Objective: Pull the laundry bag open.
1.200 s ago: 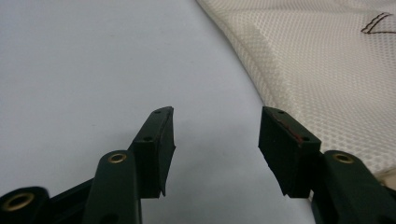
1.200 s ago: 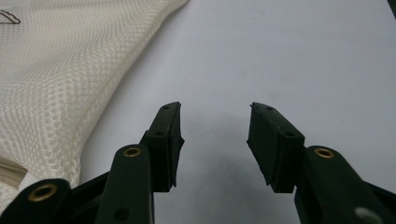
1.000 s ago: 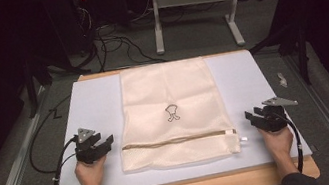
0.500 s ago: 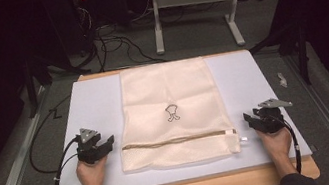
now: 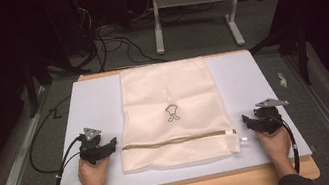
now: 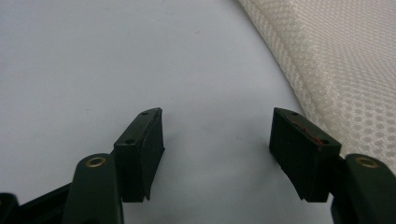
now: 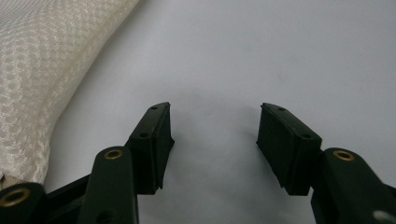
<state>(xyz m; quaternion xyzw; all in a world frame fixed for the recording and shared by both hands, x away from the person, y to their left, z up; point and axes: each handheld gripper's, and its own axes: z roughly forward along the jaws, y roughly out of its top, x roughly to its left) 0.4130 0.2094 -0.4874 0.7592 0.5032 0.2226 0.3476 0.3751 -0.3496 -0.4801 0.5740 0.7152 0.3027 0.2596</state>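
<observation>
Since the earlier frames both hands keep their places at the near corners of the table, and the only change is in the claws: the jaws of the left gripper [image 5: 105,147] and the right gripper [image 5: 251,123] have just been opening, with nothing but bare surface between them. Both now stand wide apart and hold nothing. The cream mesh bag [image 5: 172,111] lies flat between the two grippers on the white board [image 5: 88,102], its zipper [image 5: 175,140] running across near its front edge. In the left gripper view the mesh bag [image 6: 345,60] lies just beyond and beside the right-hand jaw, close to it but not between the pads [image 6: 149,151]. In the right gripper view the bag [image 7: 42,70] lies off the left-hand jaw, a little apart from it, and the white board [image 7: 280,51] spreads ahead of the open gap. Each gripper rests low on the board, pointing inward toward the bag's side edges.
</observation>
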